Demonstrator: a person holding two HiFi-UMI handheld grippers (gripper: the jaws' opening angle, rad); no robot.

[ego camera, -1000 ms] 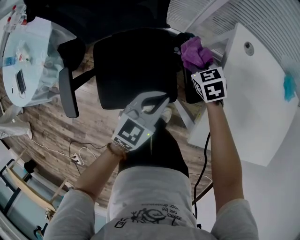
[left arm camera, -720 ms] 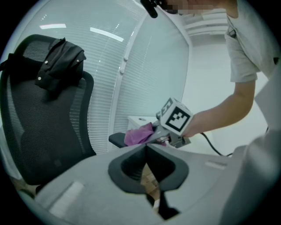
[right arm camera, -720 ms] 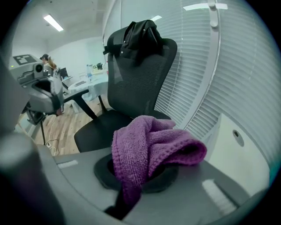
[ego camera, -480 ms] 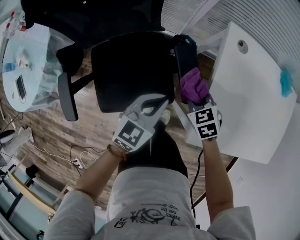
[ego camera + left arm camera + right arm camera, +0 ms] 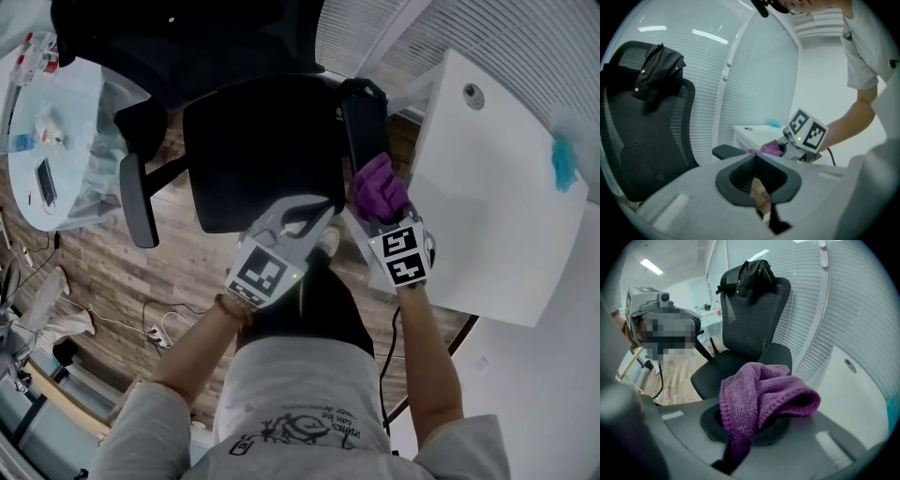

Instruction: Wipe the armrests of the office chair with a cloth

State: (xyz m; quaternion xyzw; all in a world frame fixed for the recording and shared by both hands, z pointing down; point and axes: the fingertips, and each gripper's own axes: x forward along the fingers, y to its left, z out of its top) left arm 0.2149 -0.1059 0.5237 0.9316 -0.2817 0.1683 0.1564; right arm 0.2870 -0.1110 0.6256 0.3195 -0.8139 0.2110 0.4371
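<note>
The black office chair's seat [image 5: 262, 150] lies below me in the head view, with its right armrest [image 5: 366, 117] and left armrest [image 5: 138, 202] on either side. My right gripper [image 5: 382, 214] is shut on a bunched purple cloth [image 5: 378, 190], which rests on the near end of the right armrest. In the right gripper view the cloth [image 5: 759, 397] spills over the jaws and hides them. My left gripper [image 5: 317, 202] hangs over the seat's front edge, shut and holding nothing. The left gripper view shows the armrest [image 5: 727, 151], the cloth [image 5: 769, 148] and the right gripper's marker cube [image 5: 806, 131].
A white desk [image 5: 497, 216] stands close to the right armrest, with a blue object [image 5: 564, 164] on it. A round table [image 5: 47, 141] with small items is at the left. Cables [image 5: 159, 319] lie on the wood floor. A black garment [image 5: 754, 270] hangs over the backrest.
My right gripper has slid the purple cloth along the right armrest from its far end to its near end. The left gripper has stayed over the seat's front edge.
</note>
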